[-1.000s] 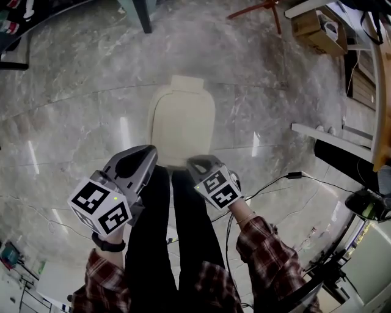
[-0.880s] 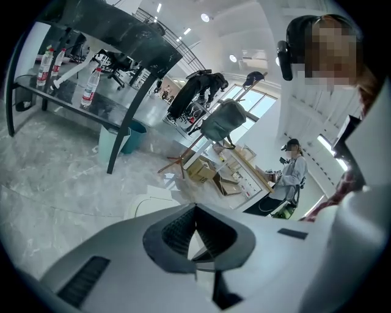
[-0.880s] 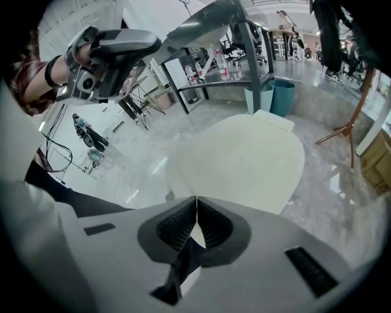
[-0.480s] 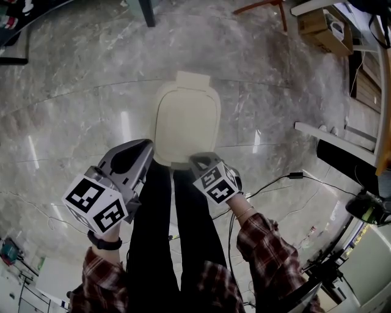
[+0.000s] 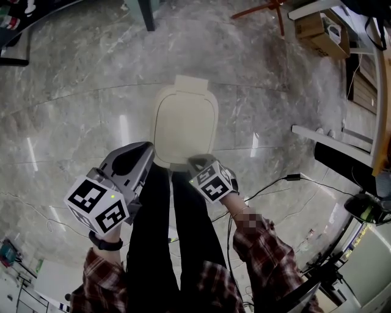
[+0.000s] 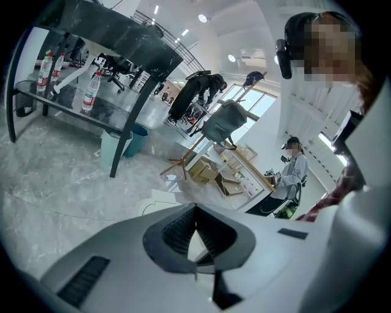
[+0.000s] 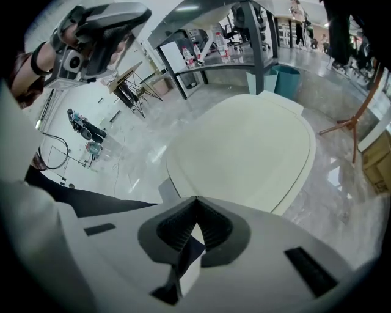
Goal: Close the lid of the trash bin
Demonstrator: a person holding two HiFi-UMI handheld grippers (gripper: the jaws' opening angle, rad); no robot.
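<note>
A cream trash bin (image 5: 184, 125) stands on the marble floor just ahead of my legs, its lid lying flat down on top. In the right gripper view the lid (image 7: 247, 153) fills the middle, just past my right gripper (image 7: 195, 205), whose jaws meet with nothing between them. In the head view the right gripper (image 5: 197, 162) hangs over the bin's near edge and the left gripper (image 5: 145, 153) hovers beside its near left corner. The left gripper (image 6: 194, 209) is also shut and empty, and a sliver of the bin (image 6: 156, 198) shows beyond it.
My black-trousered legs (image 5: 177, 232) stand right behind the bin. Black cables (image 5: 287, 178) trail over the floor at the right, near a white bar (image 5: 330, 142). A cardboard box (image 5: 321, 30), a red-brown stand (image 5: 263, 9) and a dark desk leg (image 5: 146, 15) sit at the far side.
Hardly anything differs: both grippers stay shut near the bin's near edge, and the right one has drifted slightly left. The lid lies flat throughout.
</note>
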